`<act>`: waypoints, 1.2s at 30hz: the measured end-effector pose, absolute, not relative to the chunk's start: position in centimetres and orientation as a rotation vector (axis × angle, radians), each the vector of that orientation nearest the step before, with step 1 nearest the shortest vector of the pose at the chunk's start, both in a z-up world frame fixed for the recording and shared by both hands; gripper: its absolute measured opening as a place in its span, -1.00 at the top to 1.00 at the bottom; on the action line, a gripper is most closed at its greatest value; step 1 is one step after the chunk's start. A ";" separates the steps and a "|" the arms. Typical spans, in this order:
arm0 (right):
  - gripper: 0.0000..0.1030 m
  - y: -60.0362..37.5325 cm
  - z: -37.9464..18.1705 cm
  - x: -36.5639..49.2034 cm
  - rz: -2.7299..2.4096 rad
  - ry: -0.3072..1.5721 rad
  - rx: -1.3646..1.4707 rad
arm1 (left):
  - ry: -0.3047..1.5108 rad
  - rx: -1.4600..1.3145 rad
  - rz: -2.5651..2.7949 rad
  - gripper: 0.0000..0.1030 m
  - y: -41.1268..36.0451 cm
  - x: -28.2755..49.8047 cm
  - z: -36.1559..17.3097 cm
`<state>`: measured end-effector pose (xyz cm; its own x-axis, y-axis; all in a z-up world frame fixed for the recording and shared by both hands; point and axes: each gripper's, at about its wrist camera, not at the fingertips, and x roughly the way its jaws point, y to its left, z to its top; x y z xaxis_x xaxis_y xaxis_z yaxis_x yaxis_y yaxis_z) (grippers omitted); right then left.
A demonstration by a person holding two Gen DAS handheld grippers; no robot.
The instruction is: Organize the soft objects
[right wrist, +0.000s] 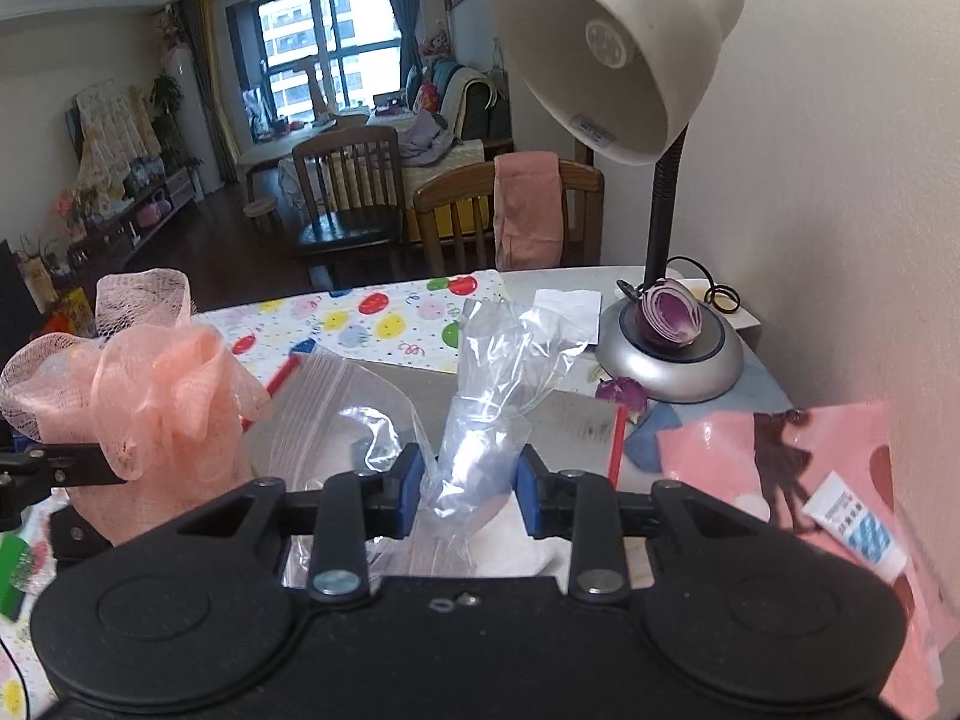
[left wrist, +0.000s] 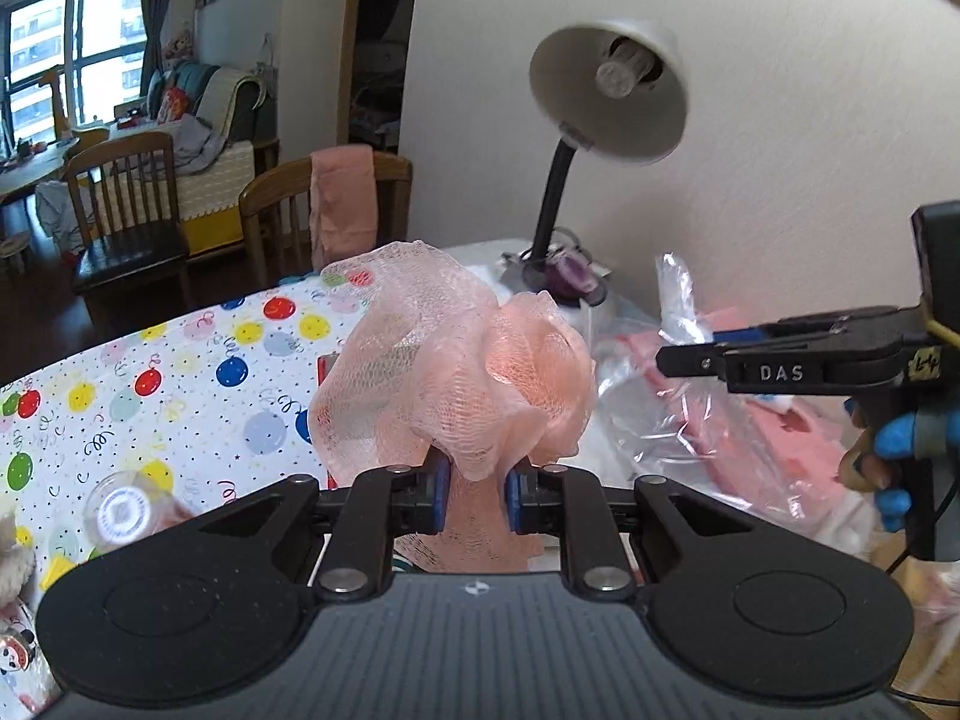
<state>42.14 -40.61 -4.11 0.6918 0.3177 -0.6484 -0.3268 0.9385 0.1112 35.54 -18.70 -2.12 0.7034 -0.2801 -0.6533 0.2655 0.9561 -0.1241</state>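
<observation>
Setting: a lived-in home, open living/dining room. Evidence: wooden dining chairs (right wrist: 348,192), one with a pink towel (right wrist: 528,210) draped over its back; sofa (right wrist: 462,102) piled with blankets and cushions under a large curtained window (right wrist: 324,42); work table (left wrist: 180,372) covered in a balloon-print cloth; desk lamp (right wrist: 624,60) standing against the wall; halved red onion (right wrist: 671,312) resting on the lamp's base.
</observation>
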 end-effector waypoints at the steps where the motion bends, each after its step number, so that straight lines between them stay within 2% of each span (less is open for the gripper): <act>1: 0.40 -40.6 -4.4 42.8 0.360 0.727 -0.020 | 0.741 -0.016 -0.294 0.66 -18.9 36.2 -2.5; 19: 0.40 -39.4 -11.8 48.9 0.390 0.922 -0.121 | 0.914 0.061 -0.198 0.65 -21.9 42.6 -9.0; 32: 0.32 -39.0 -13.4 49.2 0.404 0.957 -0.165 | 0.999 0.078 -0.188 0.65 -23.2 43.1 -10.8; 36: 0.23 -38.8 -13.3 48.8 0.411 0.947 -0.192 | 1.007 0.073 -0.189 0.59 -23.3 42.9 -11.1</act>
